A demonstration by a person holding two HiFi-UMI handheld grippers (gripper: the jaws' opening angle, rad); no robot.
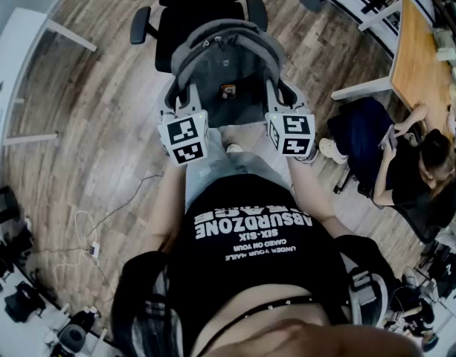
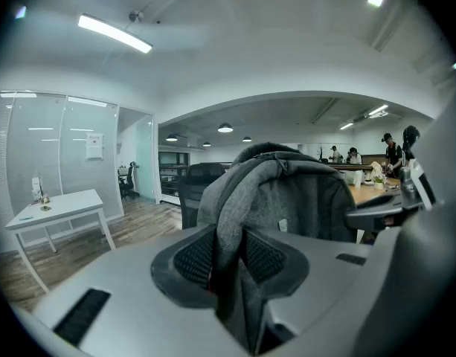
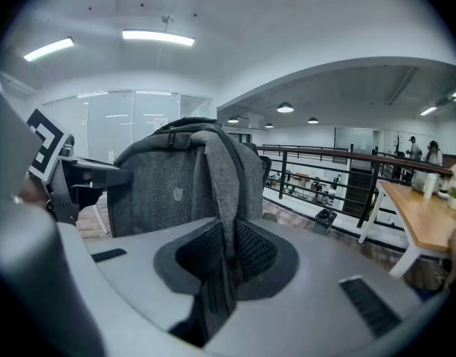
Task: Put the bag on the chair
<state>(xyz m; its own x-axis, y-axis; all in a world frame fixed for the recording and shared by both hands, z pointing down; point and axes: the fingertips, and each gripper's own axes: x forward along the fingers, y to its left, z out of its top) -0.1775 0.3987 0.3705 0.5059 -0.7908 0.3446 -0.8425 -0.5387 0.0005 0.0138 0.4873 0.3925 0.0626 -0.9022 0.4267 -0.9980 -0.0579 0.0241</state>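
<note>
A grey fabric backpack [image 1: 226, 73] hangs in the air between both grippers, right over the seat of a black office chair [image 1: 198, 10]. My left gripper [image 1: 184, 125] is shut on the bag's left shoulder strap [image 2: 229, 222], which runs down between its ribbed pads. My right gripper [image 1: 283, 121] is shut on the right strap [image 3: 226, 199] in the same way. In both gripper views the bag [image 2: 302, 199] [image 3: 172, 184] fills the middle, upright, and the chair's back [image 2: 201, 181] shows just behind it.
A white table [image 1: 19, 58] stands at the left and a wooden desk [image 1: 417, 58] at the right, where a seated person [image 1: 406, 166] leans forward. A white cable with a power strip [image 1: 90, 248] lies on the wooden floor at lower left.
</note>
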